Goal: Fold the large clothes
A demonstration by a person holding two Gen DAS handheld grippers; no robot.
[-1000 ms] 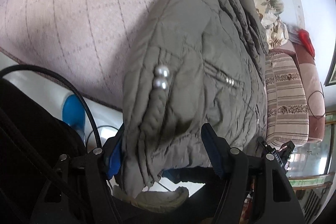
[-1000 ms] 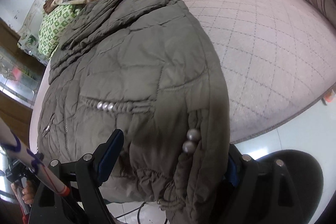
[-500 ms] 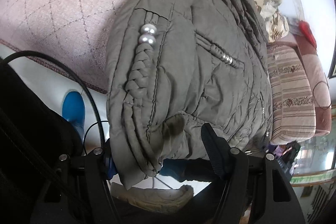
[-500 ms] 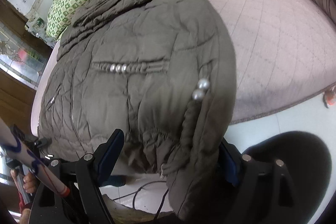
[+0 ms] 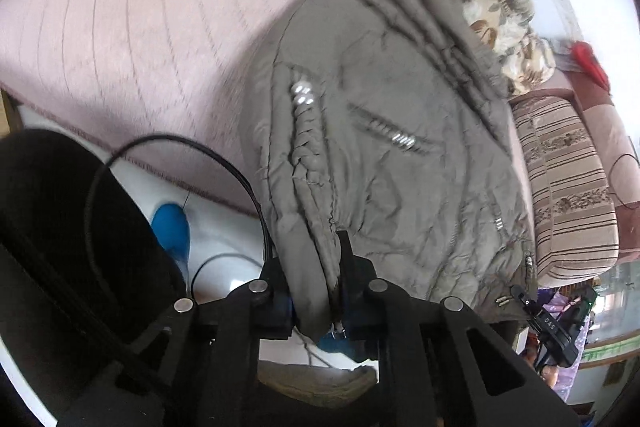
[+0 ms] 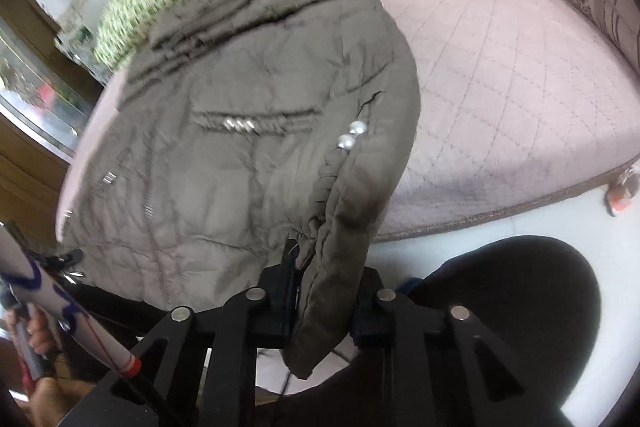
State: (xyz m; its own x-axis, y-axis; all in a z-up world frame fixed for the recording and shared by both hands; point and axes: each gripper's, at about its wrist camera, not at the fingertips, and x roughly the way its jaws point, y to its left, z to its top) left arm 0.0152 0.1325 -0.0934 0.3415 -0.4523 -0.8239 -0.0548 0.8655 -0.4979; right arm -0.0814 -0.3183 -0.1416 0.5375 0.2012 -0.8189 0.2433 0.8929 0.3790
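The big grey coat (image 5: 392, 155) lies flat on the pink bed (image 5: 132, 27), not folded yet. The left gripper (image 5: 316, 291) and right gripper (image 6: 326, 301) are closing, each pinching a bottom corner. The whole fold is still to do.

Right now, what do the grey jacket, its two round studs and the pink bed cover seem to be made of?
Grey jacket: looks like padded synthetic shell, matte; stitched puffy panels and soft creases suggest filling.
Round studs: pearl-like or metallic beads, glossy with bright highlights; blur leaves it open.
Pink bed cover: quilted fabric, dull and slightly fuzzy, with a diamond stitch grid.
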